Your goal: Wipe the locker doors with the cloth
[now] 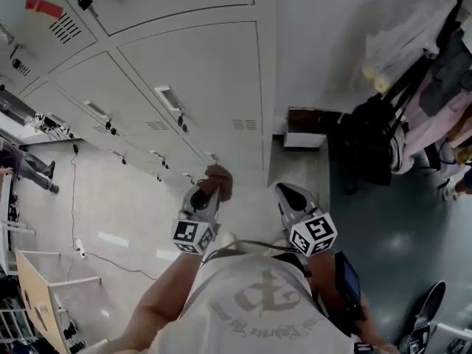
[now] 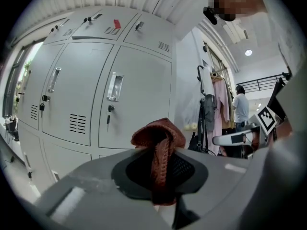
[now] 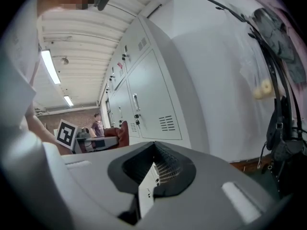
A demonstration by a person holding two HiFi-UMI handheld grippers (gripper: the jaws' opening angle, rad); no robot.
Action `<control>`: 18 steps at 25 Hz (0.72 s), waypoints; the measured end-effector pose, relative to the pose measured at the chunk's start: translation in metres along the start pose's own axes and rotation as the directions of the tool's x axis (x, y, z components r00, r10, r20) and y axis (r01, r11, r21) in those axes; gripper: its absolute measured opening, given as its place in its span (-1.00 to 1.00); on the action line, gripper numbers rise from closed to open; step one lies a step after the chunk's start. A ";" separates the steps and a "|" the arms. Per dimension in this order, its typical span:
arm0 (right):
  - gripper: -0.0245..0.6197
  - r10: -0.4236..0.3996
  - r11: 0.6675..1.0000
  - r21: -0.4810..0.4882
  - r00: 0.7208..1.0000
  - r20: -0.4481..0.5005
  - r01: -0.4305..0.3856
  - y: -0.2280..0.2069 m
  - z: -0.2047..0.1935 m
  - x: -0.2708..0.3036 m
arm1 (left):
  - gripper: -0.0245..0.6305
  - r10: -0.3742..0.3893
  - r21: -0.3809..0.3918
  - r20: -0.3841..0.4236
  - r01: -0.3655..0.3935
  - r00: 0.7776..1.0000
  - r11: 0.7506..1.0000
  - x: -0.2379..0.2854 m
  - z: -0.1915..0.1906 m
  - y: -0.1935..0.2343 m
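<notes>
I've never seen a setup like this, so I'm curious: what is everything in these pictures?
Locker doors: a bank of many, pale grey, along the wall ahead.
Cloth: one, reddish-brown, pinched in the left gripper.
Hanging clothes: several, pink and grey, on a rack right of the lockers.
Cable: one, dark, trailing over the floor at left.
Bystander: one, pale top, beyond the clothes.
Left gripper: one, grey, shut on the cloth.
Right gripper: one, grey, jaws slightly apart, empty.
Person's shirt: one, white, bottom of the head view.
</notes>
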State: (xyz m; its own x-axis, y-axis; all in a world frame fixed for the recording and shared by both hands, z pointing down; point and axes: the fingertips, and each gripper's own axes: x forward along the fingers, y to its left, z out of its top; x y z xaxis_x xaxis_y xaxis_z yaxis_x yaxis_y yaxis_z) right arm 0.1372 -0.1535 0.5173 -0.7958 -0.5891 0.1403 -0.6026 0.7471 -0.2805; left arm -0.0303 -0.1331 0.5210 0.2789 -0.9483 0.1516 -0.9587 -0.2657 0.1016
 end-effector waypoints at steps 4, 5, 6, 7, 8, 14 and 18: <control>-0.90 0.016 0.999 -0.045 1.000 0.025 -0.015 0.032 0.008 0.017 | -0.71 -0.024 0.010 0.014 0.024 1.000 1.000 -0.024 0.005 0.019; -0.90 0.015 0.999 -0.045 1.000 0.023 -0.014 0.040 0.007 0.021 | -0.71 -0.034 0.013 0.015 0.034 0.999 0.999 -0.031 0.006 0.024; -0.90 0.015 0.999 -0.045 1.000 0.021 -0.014 0.049 0.005 0.024 | -0.71 -0.043 0.011 0.017 0.042 0.999 0.999 -0.039 0.006 0.028; -0.90 0.016 0.999 -0.049 1.000 0.019 -0.015 0.058 0.003 0.028 | -0.71 -0.047 0.005 0.023 0.047 0.999 0.999 -0.046 0.007 0.034; -0.90 0.018 0.998 -0.058 1.000 0.016 -0.017 0.066 0.002 0.032 | -0.71 -0.047 -0.002 0.029 0.047 0.998 0.999 -0.052 0.007 0.041; -0.90 0.024 0.997 -0.079 1.000 0.004 -0.024 0.108 -0.002 0.068 | -0.71 -0.061 -0.029 0.055 0.062 0.997 0.998 -0.076 0.009 0.081; -0.90 0.054 0.995 -0.081 0.998 -0.016 -0.055 0.139 -0.009 0.088 | -0.71 -0.039 -0.114 0.061 0.046 0.997 0.992 -0.090 0.005 0.105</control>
State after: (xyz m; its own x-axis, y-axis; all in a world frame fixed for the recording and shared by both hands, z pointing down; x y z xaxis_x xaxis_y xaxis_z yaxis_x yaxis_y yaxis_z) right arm -0.0166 -0.0989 0.4993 -0.8278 -0.5433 0.1403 -0.5611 0.8008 -0.2096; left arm -0.1566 -0.0767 0.5128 0.3125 -0.9459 0.0876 -0.9322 -0.2877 0.2195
